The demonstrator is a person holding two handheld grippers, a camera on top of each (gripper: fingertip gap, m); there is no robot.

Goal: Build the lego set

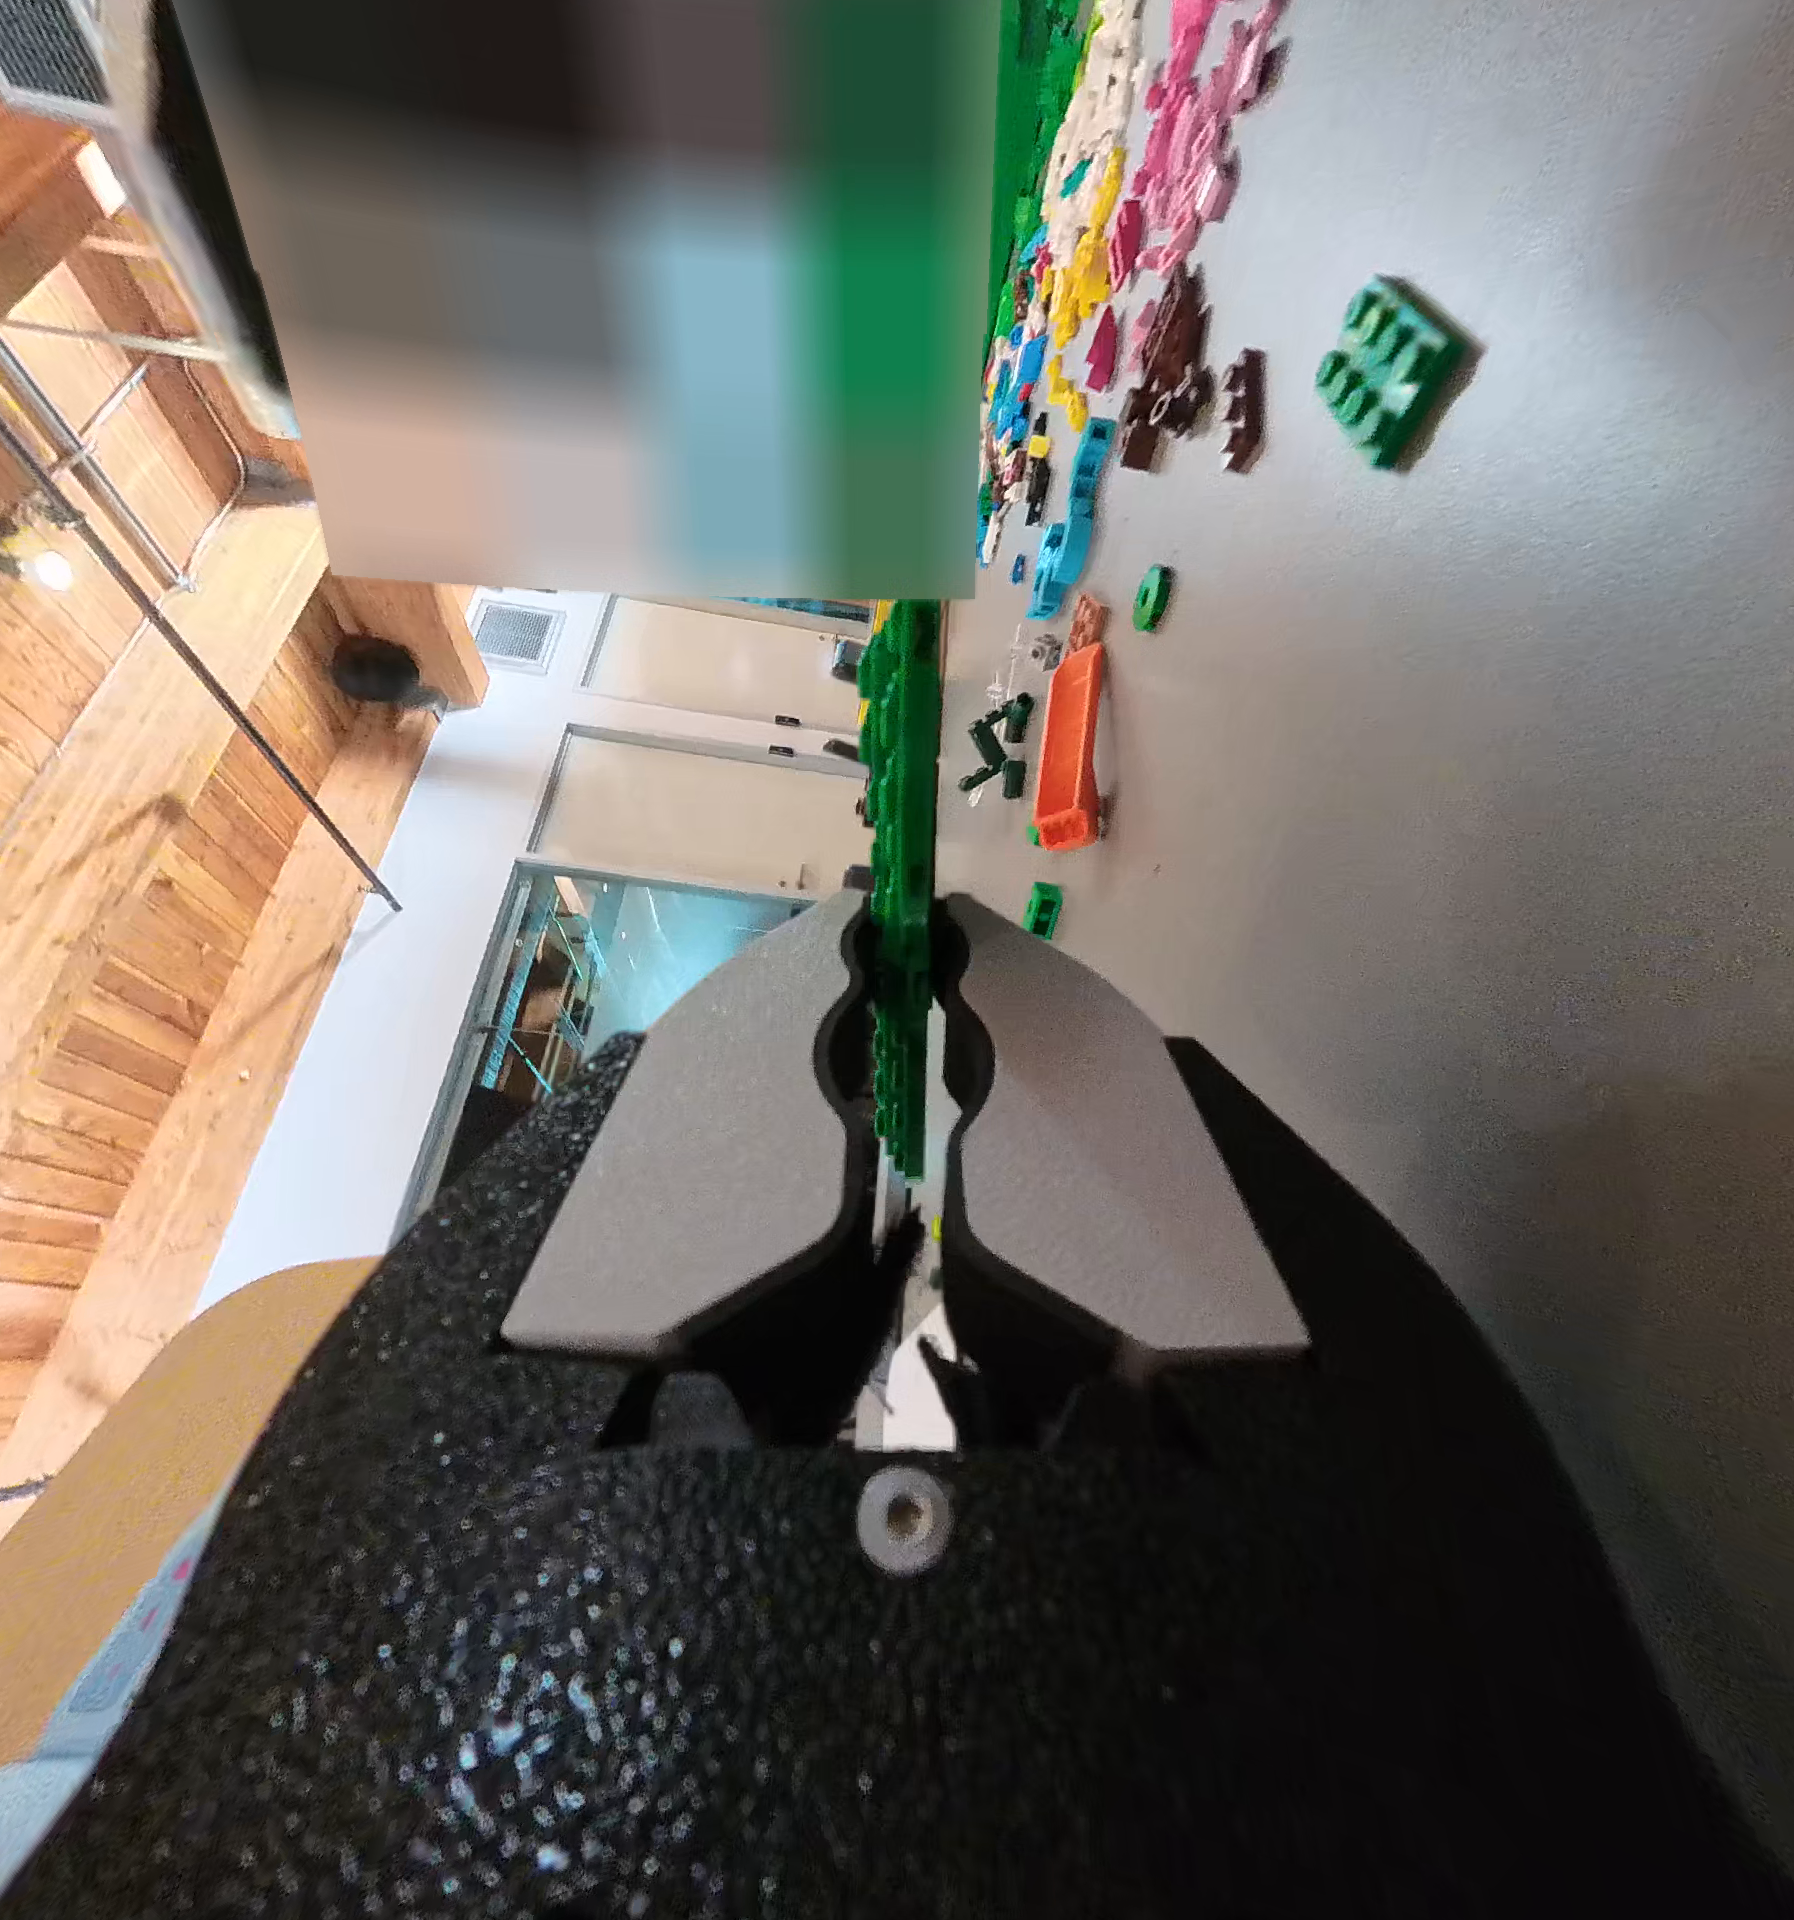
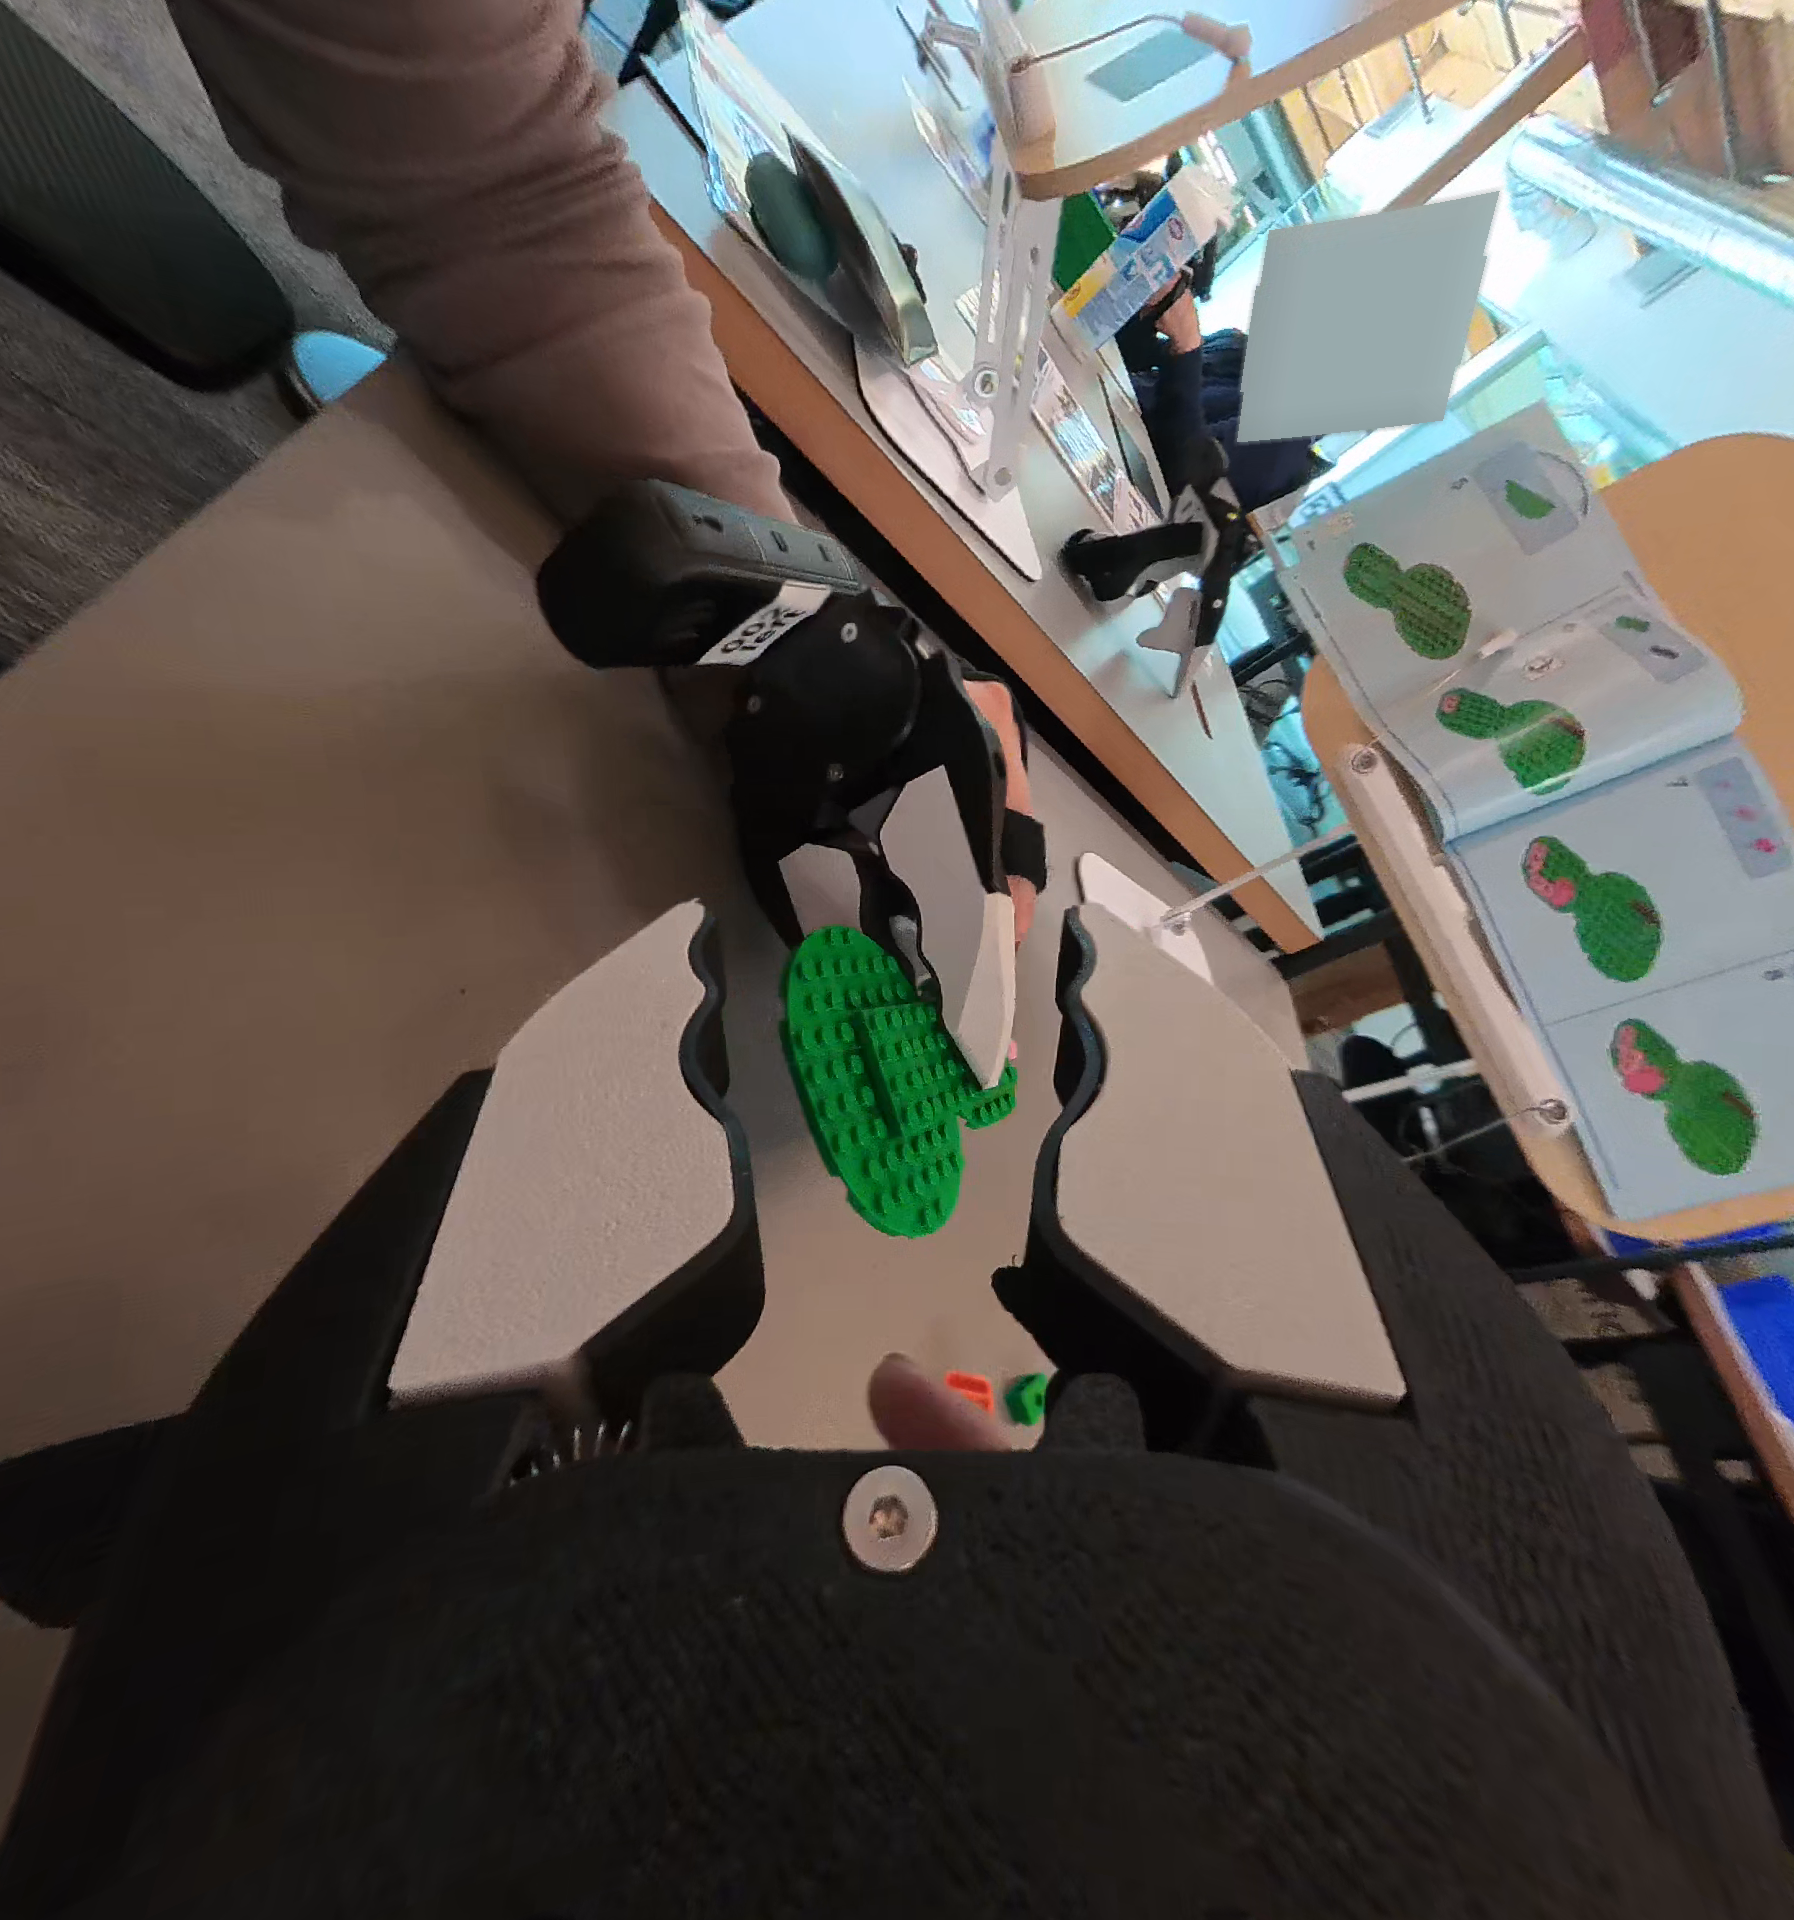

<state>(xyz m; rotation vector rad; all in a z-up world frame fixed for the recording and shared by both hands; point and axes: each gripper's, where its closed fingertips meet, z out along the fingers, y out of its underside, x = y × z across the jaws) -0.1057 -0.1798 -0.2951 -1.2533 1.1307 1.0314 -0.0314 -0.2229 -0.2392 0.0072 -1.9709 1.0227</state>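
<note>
Green baseplate [image 2: 872, 1091] pinched edgewise in left tool [image 1: 903, 935], right tool [image 2: 882, 935] spread, empty

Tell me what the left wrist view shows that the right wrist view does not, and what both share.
Only the left wrist view shows the spread of loose bricks on the grey table, a green plate lying apart and a long orange piece.

Only the right wrist view shows the open instruction booklet, the right claw open and holding nothing, and the person's sleeve.

Both show the green baseplate gripped at its edge by the left claw.
</note>
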